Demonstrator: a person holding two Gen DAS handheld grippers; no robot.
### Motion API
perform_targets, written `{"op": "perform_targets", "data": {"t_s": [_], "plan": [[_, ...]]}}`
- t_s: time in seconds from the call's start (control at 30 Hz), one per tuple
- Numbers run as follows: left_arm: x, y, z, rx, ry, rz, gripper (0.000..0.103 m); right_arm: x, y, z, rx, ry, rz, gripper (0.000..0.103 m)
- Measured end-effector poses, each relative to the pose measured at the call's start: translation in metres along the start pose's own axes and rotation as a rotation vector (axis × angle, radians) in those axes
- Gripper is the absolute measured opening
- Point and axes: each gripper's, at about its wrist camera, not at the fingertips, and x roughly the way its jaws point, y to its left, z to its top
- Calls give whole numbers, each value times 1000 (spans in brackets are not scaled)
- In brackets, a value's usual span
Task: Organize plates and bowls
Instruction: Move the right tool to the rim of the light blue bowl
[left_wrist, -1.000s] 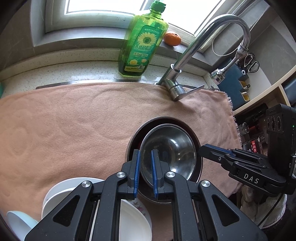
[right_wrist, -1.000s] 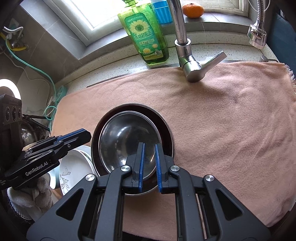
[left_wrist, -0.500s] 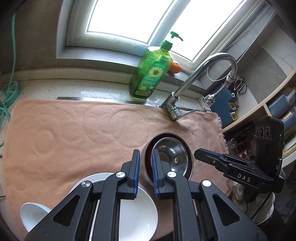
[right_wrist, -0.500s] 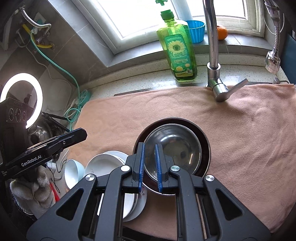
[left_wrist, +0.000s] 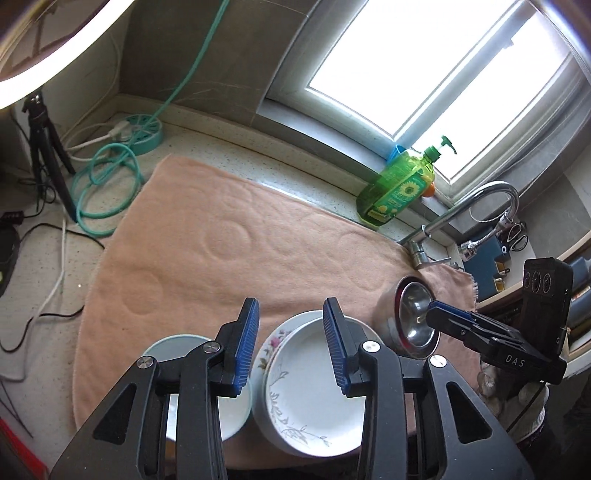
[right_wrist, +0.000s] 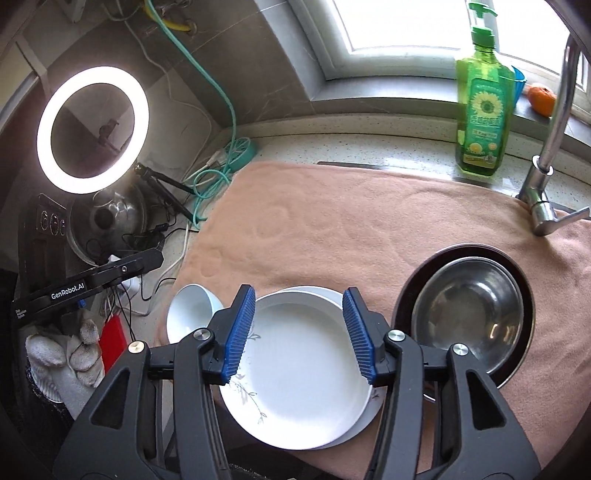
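Observation:
A stack of white floral plates (right_wrist: 299, 369) lies near the front edge of a peach towel (right_wrist: 351, 221). It also shows in the left wrist view (left_wrist: 306, 380). A small white bowl (right_wrist: 190, 308) sits to its left, also in the left wrist view (left_wrist: 207, 402). A steel bowl (right_wrist: 465, 310) rests inside a dark bowl (right_wrist: 517, 266) to the right, also in the left wrist view (left_wrist: 415, 317). My right gripper (right_wrist: 299, 332) is open and empty above the plates. My left gripper (left_wrist: 291, 347) is open and empty above the plates' left side.
A green soap bottle (right_wrist: 480, 110), a faucet (right_wrist: 546, 155) and an orange (right_wrist: 541, 98) stand at the back. A ring light (right_wrist: 92, 129) on a tripod, green hose (left_wrist: 107, 177) and cables lie left of the towel. Shelves (left_wrist: 517, 266) are at the right.
Both grippers have opened and pulled up and back, away from the nested steel and dark bowls. The views now take in the plates, the white bowl and the left counter.

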Motion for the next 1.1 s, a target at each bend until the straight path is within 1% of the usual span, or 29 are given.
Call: {"op": "perform_targets", "data": {"t_s": [0.07, 0.1, 0.17, 0.27, 0.43, 0.63, 0.8, 0.9, 0.93, 1.0, 1.07, 1.1], "plan": [[-7, 18, -10, -37, -4, 25, 43, 11, 15, 1, -40, 21, 25, 57], [-10, 27, -14, -53, -5, 39, 44, 17, 23, 2, -59, 31, 33, 58], [-16, 44, -26, -92, -3, 71, 45, 30, 36, 2, -91, 53, 49, 61], [-18, 66, -45, -144, 24, 101, 45, 49, 56, -1, -143, 100, 75, 61], [-19, 92, -72, -215, 53, 134, 45, 76, 81, -7, -220, 150, 73, 61], [-19, 106, -87, -279, 43, 123, 45, 100, 97, -12, -267, 195, 64, 61], [-15, 108, -90, -290, 37, 105, 45, 112, 107, -15, -325, 211, 38, 61], [-9, 107, -91, -281, 41, 105, 45, 122, 109, -16, -332, 233, 32, 61], [-7, 108, -92, -283, 46, 99, 43, 125, 109, -17, -331, 240, 29, 61], [-3, 108, -92, -285, 55, 88, 42, 130, 108, -17, -327, 254, 31, 55], [-2, 109, -93, -289, 54, 94, 38, 134, 108, -17, -324, 272, 37, 49], [-2, 110, -94, -293, 55, 90, 38, 136, 107, -17, -319, 278, 40, 46]]}}
